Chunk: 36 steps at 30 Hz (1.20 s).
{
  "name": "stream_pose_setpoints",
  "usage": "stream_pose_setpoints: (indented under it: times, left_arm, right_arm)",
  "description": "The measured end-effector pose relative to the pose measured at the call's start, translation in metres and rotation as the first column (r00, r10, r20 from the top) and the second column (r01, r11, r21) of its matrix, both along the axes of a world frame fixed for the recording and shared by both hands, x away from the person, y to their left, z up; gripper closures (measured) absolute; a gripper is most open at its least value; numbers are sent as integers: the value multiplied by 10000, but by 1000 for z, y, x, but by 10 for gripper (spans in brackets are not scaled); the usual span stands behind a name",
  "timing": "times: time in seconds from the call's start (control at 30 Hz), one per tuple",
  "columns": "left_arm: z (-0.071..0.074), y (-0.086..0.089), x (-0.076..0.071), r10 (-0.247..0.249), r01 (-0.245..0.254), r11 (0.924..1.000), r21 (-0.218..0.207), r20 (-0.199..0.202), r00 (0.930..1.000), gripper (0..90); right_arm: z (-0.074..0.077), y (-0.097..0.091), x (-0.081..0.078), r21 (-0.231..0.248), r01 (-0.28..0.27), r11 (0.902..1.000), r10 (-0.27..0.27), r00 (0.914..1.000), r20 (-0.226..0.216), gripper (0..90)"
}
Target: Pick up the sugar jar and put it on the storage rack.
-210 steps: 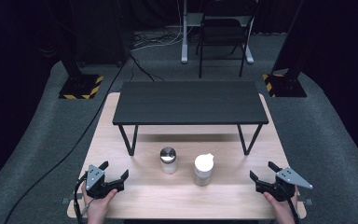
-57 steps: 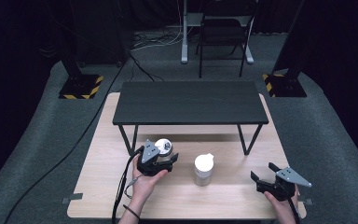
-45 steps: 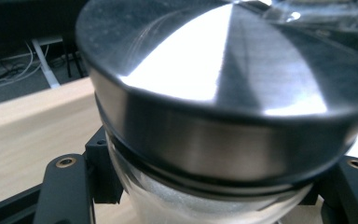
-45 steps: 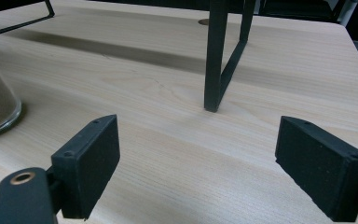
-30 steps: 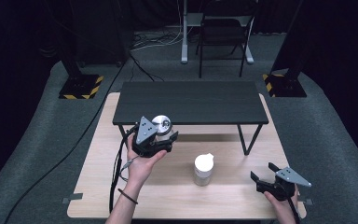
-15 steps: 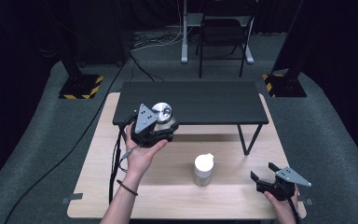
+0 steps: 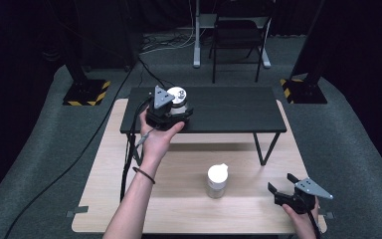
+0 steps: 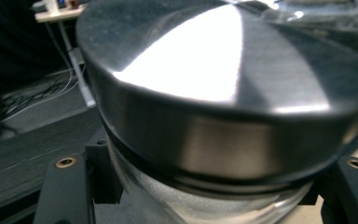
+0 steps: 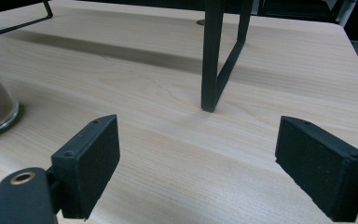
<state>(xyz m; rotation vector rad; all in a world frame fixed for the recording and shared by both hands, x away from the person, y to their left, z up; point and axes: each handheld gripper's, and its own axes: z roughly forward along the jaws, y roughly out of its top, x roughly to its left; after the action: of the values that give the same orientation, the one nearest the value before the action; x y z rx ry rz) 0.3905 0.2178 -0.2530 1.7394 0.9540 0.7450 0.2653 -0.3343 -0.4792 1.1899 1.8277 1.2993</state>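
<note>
Here our left gripper (image 7: 171, 110) fingers clamp the steel-lidded jar (image 7: 178, 97) above the black shelf (image 7: 229, 109), right gripper (image 7: 286, 191) fingers apart; a slack squeeze could drop it.

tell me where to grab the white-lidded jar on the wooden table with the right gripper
Grip the white-lidded jar around its glass body, just under the lid. It stands upright, round and straight-sided, so the jaws can close on opposite sides. Come in level from its right, where the right gripper rests with its jaws open and bare table lies between them. The lid's raised tab looks a poorer hold.
</note>
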Motion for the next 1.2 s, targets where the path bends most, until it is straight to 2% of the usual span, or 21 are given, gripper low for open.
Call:
stream_pose_setpoints:
  times: [0.23, 0.37, 0.47, 0.53, 0.67, 0.8, 0.87, 0.93, 1.03, 1.2]
  left_arm:
    - [5, -7, 16, 303, -279, 9988, 398, -595, 9978, 309]
    - [4, -7, 21, 459, -424, 9980, 467, -758, 9961, 309]
    - [4, -9, 24, 456, -394, 9967, 703, -892, 9950, 309]
    - [-2, -6, 24, 378, -347, 9986, 396, -805, 9960, 309]
    - [-4, -2, 24, 378, -358, 9990, 255, -809, 9960, 304]
    - [-5, 0, 16, 472, -464, 9988, 141, -635, 9969, 225]
    - [-4, 5, 12, 348, -347, 9994, 32, -635, 9974, 188]
    - [-4, 9, 6, 142, -134, 9998, 169, -530, 9985, 166]
    - [-7, 16, -5, 13, 0, 9994, 353, -370, 9993, 159]
    - [-20, 37, -28, -442, 443, 9990, 46, -93, 9990, 155]
  right_arm:
    - [0, 0, 1, -11, -30, 10000, 30, 10000, -15, 128]
    - [0, 0, 1, -12, -50, 10000, 50, 10000, -27, 128]
    - [0, 0, 1, 0, -29, 10000, 29, 10000, -17, 128]
    - [0, 0, 1, -20, -49, 10000, 49, 10000, -30, 128]
    - [0, 1, 1, -31, -73, 10000, 73, 10000, -25, 128]
    - [0, 0, 1, -3, -52, 10000, 52, 10000, -46, 128]
    - [0, 0, 1, 13, -64, 10000, 64, 10000, -72, 128]
    - [0, 1, 1, -7, -106, 9999, 106, 9999, -65, 128]
    - [0, 2, 1, -39, -138, 9999, 138, 9999, -98, 128]
    - [1, 2, 2, -71, -197, 9998, 196, 9997, -130, 136]
